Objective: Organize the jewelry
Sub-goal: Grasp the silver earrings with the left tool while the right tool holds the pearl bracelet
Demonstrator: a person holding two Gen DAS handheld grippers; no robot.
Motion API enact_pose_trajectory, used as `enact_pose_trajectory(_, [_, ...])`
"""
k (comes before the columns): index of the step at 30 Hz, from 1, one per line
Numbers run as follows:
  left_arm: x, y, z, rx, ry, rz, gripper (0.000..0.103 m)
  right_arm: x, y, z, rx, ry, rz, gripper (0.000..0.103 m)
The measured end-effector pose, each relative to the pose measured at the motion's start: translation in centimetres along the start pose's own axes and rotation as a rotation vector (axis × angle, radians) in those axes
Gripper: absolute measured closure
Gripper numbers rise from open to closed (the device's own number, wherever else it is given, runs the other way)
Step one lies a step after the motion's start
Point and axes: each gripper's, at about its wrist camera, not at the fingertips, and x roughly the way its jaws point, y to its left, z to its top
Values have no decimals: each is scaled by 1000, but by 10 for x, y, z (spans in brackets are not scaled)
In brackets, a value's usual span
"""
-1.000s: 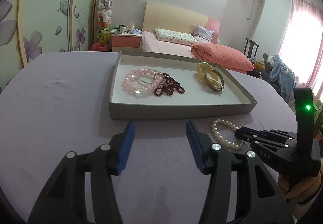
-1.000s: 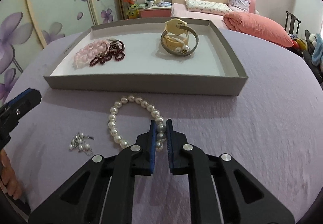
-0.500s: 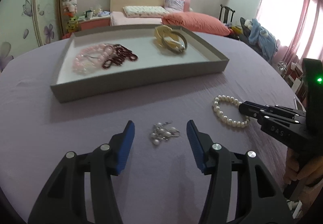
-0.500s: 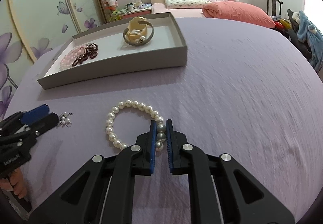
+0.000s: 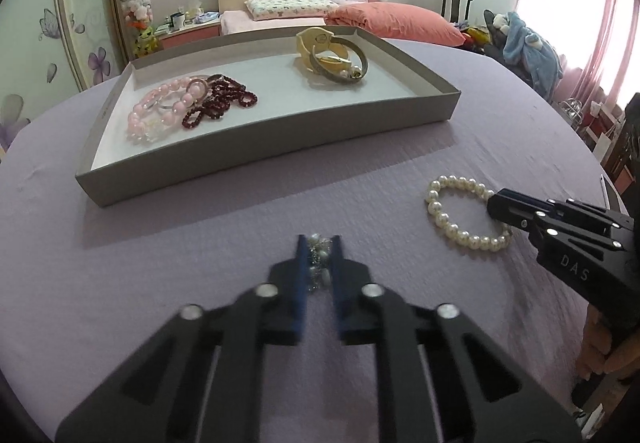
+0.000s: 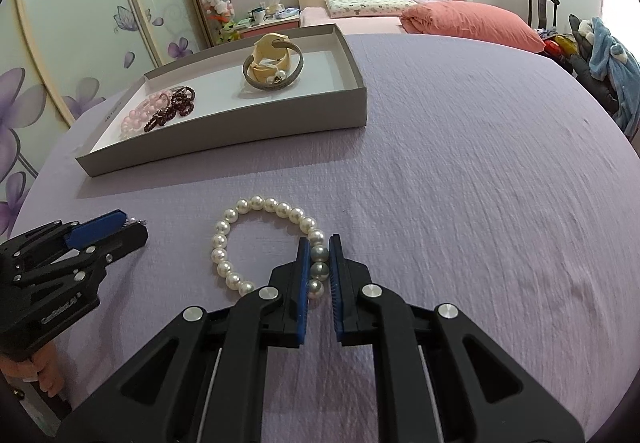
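Left gripper (image 5: 319,261) jaws just closed onto the earrings (image 5: 318,257), lower centre. Right gripper (image 6: 319,267) pinches the pearl bracelet (image 6: 256,243), jaws nearly together.

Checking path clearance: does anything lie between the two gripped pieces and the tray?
Nothing visible. Only bare purple cloth separates the pearl bracelet and the small pearl cluster from the tray, whose near wall must be cleared.

A home bedroom is showing here: a bed (image 6: 360,9) with pillows and a pink duvet (image 6: 468,21), flower-patterned wardrobe doors (image 6: 80,43), pink curtains (image 5: 608,27).
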Motion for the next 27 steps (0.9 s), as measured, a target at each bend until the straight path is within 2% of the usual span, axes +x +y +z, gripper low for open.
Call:
enact_pose_trajectory(6, [-7, 12, -6, -44, -12, -35, 96, 0, 0, 2, 5, -1, 6, 92])
enact_pose_trajectory(8, [-12, 17, -7, -58, -29, -43, 99, 0, 0, 2, 9, -2, 13, 92])
enact_pose_trajectory(12, [-28, 33, -10, -98, -75, -38, 99, -5, -2, 1, 16, -19, 34, 93])
enact_pose_trajectory(19, [-60, 58, -17, -162, -162, -46, 99, -28, 2, 5, 14, -125, 84, 93])
enact_pose_trajectory(27, [-81, 70, -24, -207, -208, -57, 99, -59, 4, 12, 12, -260, 151, 93])
